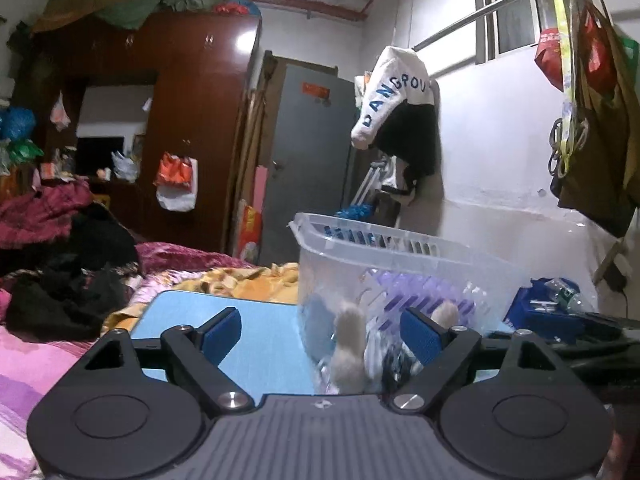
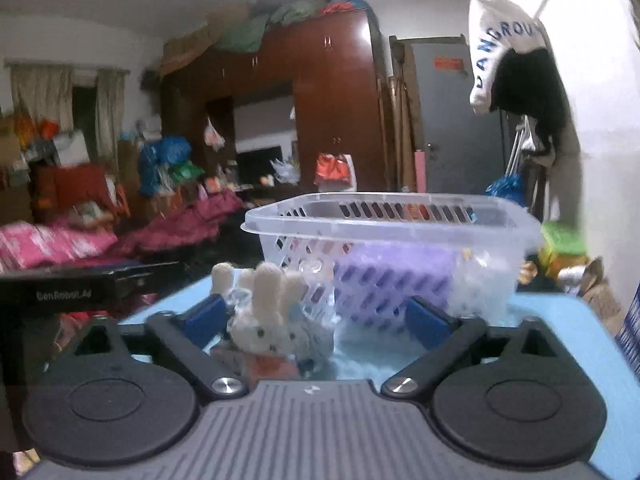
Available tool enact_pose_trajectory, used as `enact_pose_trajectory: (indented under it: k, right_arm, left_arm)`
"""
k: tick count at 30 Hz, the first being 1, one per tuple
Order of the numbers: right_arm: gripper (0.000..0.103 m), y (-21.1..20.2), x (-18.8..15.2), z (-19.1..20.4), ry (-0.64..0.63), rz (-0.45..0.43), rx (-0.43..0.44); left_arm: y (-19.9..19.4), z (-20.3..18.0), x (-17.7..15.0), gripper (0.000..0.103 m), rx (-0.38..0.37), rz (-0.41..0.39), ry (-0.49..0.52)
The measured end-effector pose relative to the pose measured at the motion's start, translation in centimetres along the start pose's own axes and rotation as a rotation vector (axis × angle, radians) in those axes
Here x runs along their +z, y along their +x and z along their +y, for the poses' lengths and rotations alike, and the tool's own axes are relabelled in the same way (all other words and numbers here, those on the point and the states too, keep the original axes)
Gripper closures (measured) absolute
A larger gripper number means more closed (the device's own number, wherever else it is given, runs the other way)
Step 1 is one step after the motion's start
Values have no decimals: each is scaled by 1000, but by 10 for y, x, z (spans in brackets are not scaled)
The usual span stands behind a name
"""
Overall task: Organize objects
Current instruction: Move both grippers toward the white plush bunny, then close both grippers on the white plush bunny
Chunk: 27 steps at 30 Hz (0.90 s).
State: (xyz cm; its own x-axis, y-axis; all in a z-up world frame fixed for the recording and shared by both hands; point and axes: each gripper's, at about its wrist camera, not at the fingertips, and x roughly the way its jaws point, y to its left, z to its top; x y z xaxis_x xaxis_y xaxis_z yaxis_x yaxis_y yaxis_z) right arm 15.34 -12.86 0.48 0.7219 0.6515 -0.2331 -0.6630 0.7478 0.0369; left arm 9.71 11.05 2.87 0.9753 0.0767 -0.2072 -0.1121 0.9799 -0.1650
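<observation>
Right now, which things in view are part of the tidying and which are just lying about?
Job: plush bunnies, clear slotted basket, purple item inside it, blue table.
Lying about: clothes on the bed, hanging bags, wardrobe, white hoodie.

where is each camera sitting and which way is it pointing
Left wrist: sits on the left tongs, looking level across the blue table at the clear basket; only its open blue pads and black arms show.
Right wrist: sits on the right tongs, facing the basket, plush rabbits between its open pads.
Shared: basket, rabbits, table, wardrobe, grey door.
</observation>
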Motion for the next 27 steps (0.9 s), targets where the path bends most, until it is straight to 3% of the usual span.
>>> enact_pose_trajectory:
  k: [1,4,9,12,15,16,17,18,22,27]
  right_arm:
    - [24,6,3,6,-29,5,-18]
    - [32,20,8,15,-65,38,-34]
    - [42,28,5,23,-89,59,-42]
    - [48,29,3,29,-105,74,-35]
    - [63,29,0,32,-116,84,-21]
    - [70,27,-1,32,-120,81,-18]
    - [70,24,-2,32,-123,79,-19]
    - [77,21,-3,31,-126,73,-14]
    - [85,13,-3,27,-130,58,11]
    - [87,-5,-7,18,-128,6,37]
  left_arm:
    - [6,2,1,17,-5,11,-11]
    - [20,8,2,24,-10,30,-44]
    - [37,9,-3,25,-19,73,-58]
    - [41,6,-8,31,-30,89,-53]
    - [42,-1,-11,52,-29,106,-21]
    - [42,-2,-11,65,-31,109,-12]
    - [41,-3,-11,77,-40,106,-12]
    - [39,-3,-9,79,-53,101,-17]
    - [27,-12,-13,83,-60,65,15]
    - [6,-14,-17,84,-114,13,-16]
